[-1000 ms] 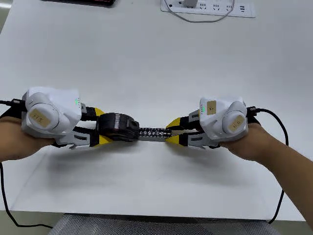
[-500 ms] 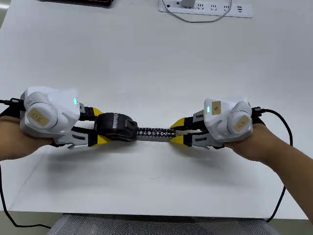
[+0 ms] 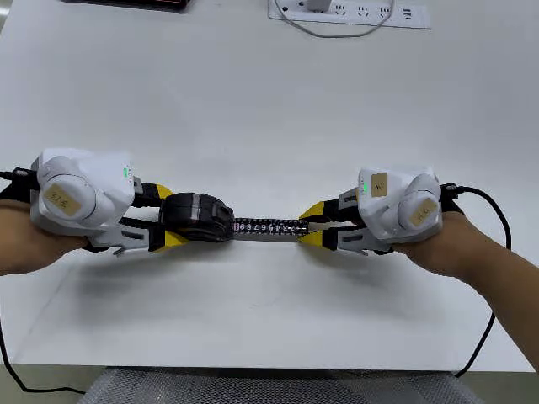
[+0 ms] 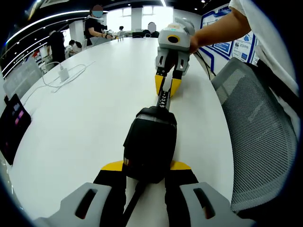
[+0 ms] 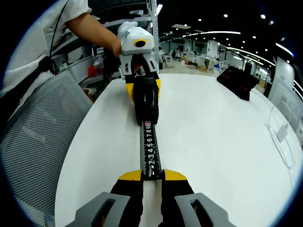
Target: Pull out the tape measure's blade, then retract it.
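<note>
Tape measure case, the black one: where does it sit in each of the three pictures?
Head view: left of centre, the case between the left tongs.
Left gripper view: centre, low, the case gripped close to the camera.
Right gripper view: upper centre, the case at the blade's far end.
Shared landmark: the numbered blade, running from the case to the right tongs.

The dark tape measure blade [image 5: 150, 151] bears white numerals: the right gripper view shows 2 3 4 5 6 7 8 9, rising towards the black tape measure case [image 5: 145, 97]. The left gripper view shows 2 3 4 5. The tan stickers [image 3: 61, 199] on the left gripper [image 3: 171, 216] and right gripper [image 3: 310, 225] are too small to read
</note>
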Tool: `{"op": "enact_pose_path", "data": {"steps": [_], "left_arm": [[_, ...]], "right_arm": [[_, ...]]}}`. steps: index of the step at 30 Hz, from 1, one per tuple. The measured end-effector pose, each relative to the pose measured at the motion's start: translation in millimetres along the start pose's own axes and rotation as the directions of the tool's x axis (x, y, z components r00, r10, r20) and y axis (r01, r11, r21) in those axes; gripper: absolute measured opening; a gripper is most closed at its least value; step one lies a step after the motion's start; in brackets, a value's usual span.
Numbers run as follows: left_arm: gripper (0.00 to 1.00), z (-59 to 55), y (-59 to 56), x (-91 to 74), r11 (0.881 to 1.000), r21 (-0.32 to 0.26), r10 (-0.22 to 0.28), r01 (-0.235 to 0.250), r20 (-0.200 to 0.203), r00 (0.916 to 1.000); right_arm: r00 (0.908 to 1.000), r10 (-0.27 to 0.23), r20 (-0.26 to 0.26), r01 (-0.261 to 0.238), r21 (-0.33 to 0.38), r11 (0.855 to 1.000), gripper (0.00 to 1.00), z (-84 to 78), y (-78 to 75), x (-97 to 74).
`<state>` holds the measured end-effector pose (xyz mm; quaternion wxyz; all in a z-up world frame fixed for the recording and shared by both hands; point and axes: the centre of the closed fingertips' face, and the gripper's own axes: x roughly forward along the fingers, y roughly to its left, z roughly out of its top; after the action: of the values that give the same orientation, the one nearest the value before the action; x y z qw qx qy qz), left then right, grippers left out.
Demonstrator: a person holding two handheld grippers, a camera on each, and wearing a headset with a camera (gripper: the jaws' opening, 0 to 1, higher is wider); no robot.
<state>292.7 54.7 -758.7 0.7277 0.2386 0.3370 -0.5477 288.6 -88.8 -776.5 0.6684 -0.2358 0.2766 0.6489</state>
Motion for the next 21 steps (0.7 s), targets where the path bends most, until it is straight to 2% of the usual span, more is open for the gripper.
{"op": "enact_pose_path", "data": {"steps": [21], "left_arm": [[0.26, -0.9, 0.0, 0.1, 1.000, -0.003, 0.000, 0.000, -0.002, 1.0000]], "right_arm": [[0.9996, -0.013, -0.026, 0.013, 0.008, 1.000, 0.10, -15.6, -2.1, -16.0]]}}
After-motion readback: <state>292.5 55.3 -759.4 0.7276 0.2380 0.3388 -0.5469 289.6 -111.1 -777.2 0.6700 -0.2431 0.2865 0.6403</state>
